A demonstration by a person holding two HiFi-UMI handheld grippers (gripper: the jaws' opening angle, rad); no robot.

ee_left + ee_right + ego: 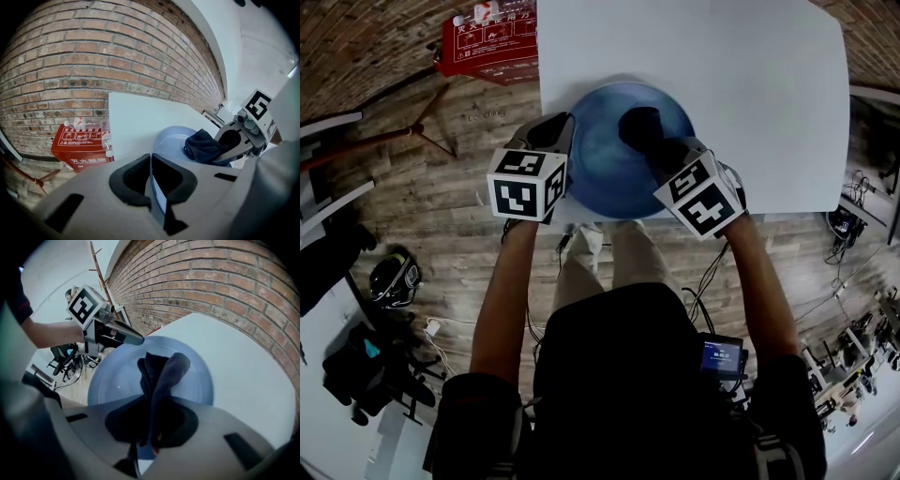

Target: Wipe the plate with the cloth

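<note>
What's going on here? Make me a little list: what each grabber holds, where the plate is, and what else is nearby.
left gripper: shut on the rim of the blue plate
right gripper: shut on the dark cloth, held over the plate
plate place: on the white table
nearby: red box by the brick wall

A: What is being shown behind the white table [750,84]?
B: A brick wall [93,61] is being shown; a red box [79,145] is being kept against it on the wooden floor [441,216].
</note>
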